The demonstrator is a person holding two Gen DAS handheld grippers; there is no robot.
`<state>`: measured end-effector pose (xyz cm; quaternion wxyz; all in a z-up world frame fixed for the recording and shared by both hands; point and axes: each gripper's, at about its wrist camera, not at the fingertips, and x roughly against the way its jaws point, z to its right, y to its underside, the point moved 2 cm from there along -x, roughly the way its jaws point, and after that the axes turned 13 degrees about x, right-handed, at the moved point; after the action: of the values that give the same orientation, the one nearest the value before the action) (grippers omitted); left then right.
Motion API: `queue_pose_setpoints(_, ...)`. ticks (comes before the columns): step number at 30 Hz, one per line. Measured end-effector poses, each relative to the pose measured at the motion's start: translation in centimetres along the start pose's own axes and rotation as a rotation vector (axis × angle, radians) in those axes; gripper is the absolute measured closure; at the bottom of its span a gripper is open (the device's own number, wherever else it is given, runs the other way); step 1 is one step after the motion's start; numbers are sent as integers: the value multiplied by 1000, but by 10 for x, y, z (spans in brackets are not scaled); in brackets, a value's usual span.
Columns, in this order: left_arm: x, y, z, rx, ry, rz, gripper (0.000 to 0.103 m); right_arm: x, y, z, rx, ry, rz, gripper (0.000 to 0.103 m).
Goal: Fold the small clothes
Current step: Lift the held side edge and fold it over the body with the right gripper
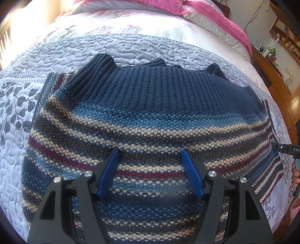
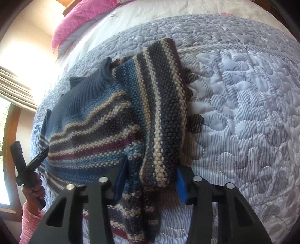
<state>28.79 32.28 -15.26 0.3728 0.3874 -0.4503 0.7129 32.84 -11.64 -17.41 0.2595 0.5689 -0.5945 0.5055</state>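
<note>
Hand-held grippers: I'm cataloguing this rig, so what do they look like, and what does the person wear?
Each hand-held gripper, left and right, has a black angular frame with cut-out openings, round silver bolt heads and two flat blue fingers. The right one's black side bears white letters "DAS". The person wears a pink textured sleeve.

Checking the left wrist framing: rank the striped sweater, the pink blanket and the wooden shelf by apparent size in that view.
Largest to smallest:
1. striped sweater, fills most of the frame
2. pink blanket
3. wooden shelf
The sweater lies nearest the camera, so true sizes stay unsure.
</note>
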Motion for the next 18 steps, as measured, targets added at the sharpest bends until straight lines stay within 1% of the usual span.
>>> queue_pose_setpoints(2,0,0,0,1,3,0,34,4,0,-6,22,10,9,66)
queue_pose_setpoints(5,0,0,0,-2,3,3,34,3,1,-8,34,34,4,66)
queue_pose_setpoints(9,0,1,0,-3,3,1,34,-3,1,-9,26,44,0,66)
queue_pose_setpoints(15,0,2,0,-1,2,2,34,-10,0,-11,4,40,5,66)
queue_pose_setpoints(18,1,1,0,1,6,0,34,-2,2,-8,-13,33,16,67)
